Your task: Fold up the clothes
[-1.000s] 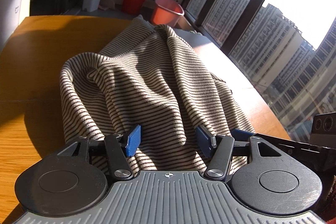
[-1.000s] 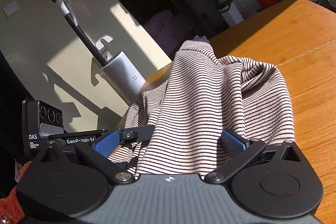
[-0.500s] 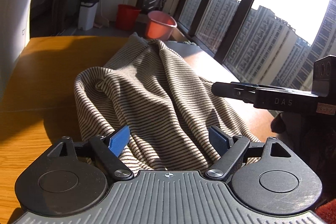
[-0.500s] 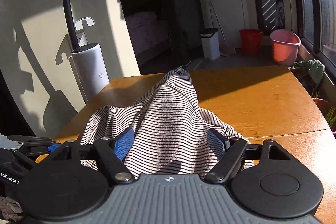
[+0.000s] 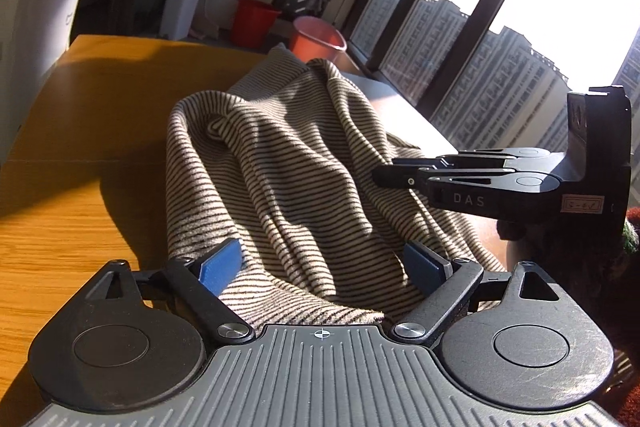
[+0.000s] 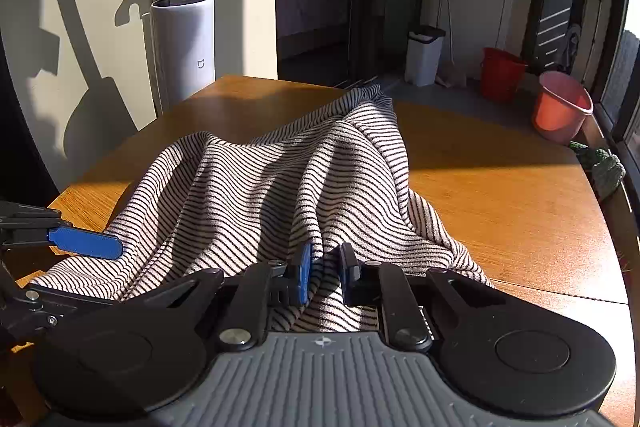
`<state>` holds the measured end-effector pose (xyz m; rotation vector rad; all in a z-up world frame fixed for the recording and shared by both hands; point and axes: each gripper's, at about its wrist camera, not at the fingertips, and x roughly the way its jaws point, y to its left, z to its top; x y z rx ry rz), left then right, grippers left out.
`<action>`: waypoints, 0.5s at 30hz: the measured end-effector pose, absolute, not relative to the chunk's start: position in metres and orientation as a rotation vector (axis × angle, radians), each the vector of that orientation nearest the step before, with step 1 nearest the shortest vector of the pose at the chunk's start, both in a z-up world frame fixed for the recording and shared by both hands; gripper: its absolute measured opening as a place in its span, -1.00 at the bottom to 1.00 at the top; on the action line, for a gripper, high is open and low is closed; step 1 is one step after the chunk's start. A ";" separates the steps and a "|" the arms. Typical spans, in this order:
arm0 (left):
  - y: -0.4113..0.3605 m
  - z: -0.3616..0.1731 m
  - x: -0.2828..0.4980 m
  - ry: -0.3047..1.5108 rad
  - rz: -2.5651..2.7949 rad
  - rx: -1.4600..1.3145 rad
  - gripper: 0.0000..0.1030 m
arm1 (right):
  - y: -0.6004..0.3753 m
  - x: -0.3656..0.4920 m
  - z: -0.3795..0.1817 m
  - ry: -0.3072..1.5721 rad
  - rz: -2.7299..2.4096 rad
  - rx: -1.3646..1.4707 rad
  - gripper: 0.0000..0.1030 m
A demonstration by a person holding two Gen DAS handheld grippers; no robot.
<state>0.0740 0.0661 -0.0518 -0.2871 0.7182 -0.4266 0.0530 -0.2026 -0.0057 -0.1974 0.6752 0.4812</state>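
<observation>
Nearest my right tool (image 6: pixel 323 267), the blue pads have come together on a pinch of the striped garment (image 6: pixel 280 179)'s near edge; half a second back they stood wide apart around it. I judge that as the first real grip, so the lift or pull that starts a fold can follow.

My left tool (image 5: pixel 322 263) is released, its pads spread wide with the garment's near hem lying loose between them, gripping nothing. It looks like it needs its own pinch before both corners can move together.

Beyond the tools, the garment lies crumpled in a ridged heap on the wooden worktop (image 6: pixel 500 195), running away toward the far edge, not yet flattened.

My left view shows the right tool from the side, over the cloth, with the window and tower blocks behind. My right view alone shows the pinch itself, plus the left tool's blue pad (image 6: pixel 86 243) beside the cloth, and the white bin (image 6: pixel 424 55) and buckets (image 6: pixel 560 107) on the floor.
</observation>
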 end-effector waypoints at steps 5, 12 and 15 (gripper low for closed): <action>0.069 -0.047 0.072 0.702 -0.431 -0.293 0.79 | -0.222 0.062 0.028 0.562 0.370 -0.328 -0.82; 0.076 -0.034 0.075 0.660 -0.417 -0.284 0.79 | -0.243 0.092 0.054 0.404 0.080 -0.532 -0.93; 0.081 -0.025 0.075 0.633 -0.393 -0.261 0.81 | -0.250 0.091 0.066 0.531 0.280 -0.252 -0.65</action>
